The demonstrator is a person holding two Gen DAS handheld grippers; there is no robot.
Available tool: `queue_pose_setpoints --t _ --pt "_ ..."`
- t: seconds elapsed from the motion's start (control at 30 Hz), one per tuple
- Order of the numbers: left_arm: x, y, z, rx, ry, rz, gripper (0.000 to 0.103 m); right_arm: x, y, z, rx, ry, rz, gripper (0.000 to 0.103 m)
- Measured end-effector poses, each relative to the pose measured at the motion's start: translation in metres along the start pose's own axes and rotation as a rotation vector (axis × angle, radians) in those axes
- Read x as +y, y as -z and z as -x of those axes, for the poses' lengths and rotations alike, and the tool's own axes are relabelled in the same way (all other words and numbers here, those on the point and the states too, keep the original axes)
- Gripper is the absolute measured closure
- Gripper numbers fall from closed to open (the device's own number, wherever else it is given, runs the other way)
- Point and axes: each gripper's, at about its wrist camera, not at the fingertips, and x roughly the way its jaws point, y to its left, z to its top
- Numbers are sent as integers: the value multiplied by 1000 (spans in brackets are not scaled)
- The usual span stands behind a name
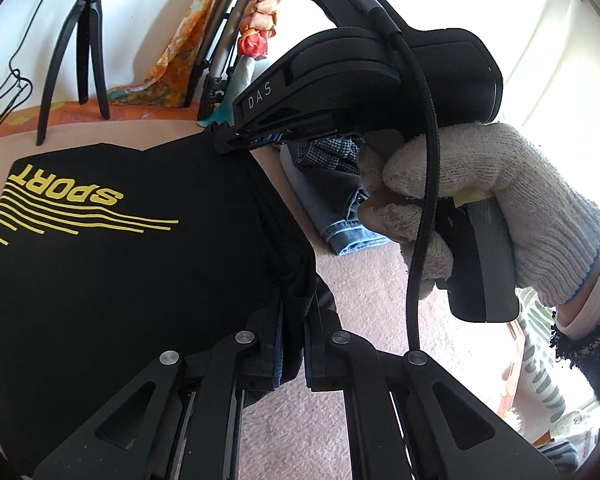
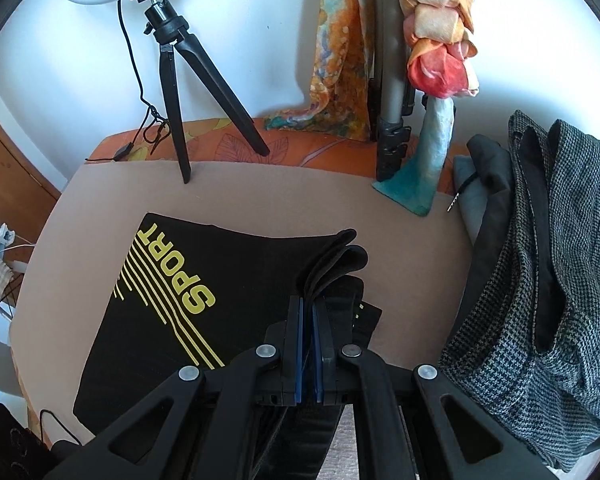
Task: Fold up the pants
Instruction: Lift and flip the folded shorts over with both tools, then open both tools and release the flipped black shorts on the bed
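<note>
Black pants (image 1: 120,272) with a yellow "SPORT" print lie folded on the beige surface (image 1: 360,292); they also show in the right wrist view (image 2: 220,312). My left gripper (image 1: 294,300) is shut on the near right edge of the pants. My right gripper (image 2: 308,312) is shut on the stacked waistband edge of the pants. In the left wrist view the right gripper (image 1: 236,138) shows from the side at the pants' far right corner, held by a gloved hand (image 1: 480,200).
A black mini tripod (image 2: 180,80) with a ring light stands at the back of the beige surface (image 2: 260,200). Orange scarves (image 2: 432,32) hang behind. A pile of grey checked clothes (image 2: 540,280) lies to the right, and jeans (image 1: 340,216) beside the pants.
</note>
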Motion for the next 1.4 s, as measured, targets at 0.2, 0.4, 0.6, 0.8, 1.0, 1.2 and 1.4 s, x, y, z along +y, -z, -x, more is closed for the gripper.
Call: queue_pose_setpoints --t 0.2,0.4,0.6,0.8,1.0,1.2,1.4 --pt "-19 14 2 19 -11 -64 88 -10 4 0 4 14 -17 101" --pt "-29 23 9 40 6 -96 87 -15 12 -6 19 32 -24 101" --pt "-27 27 31 51 29 -95 84 -16 17 -6 19 70 -20 93" --pt "-23 23 60 26 -11 -102 71 -17 28 16 -31 13 -58 75" --pt "-28 18 87 -27 -98 -162 47 -11 46 45 -86 -72 -96 68" --pt "-31 14 108 -76 -170 -167 29 -4 70 64 -127 -91 -131 52" --pt "-18 11 118 -80 -203 -146 27 -5 92 78 -175 -108 -178 32"
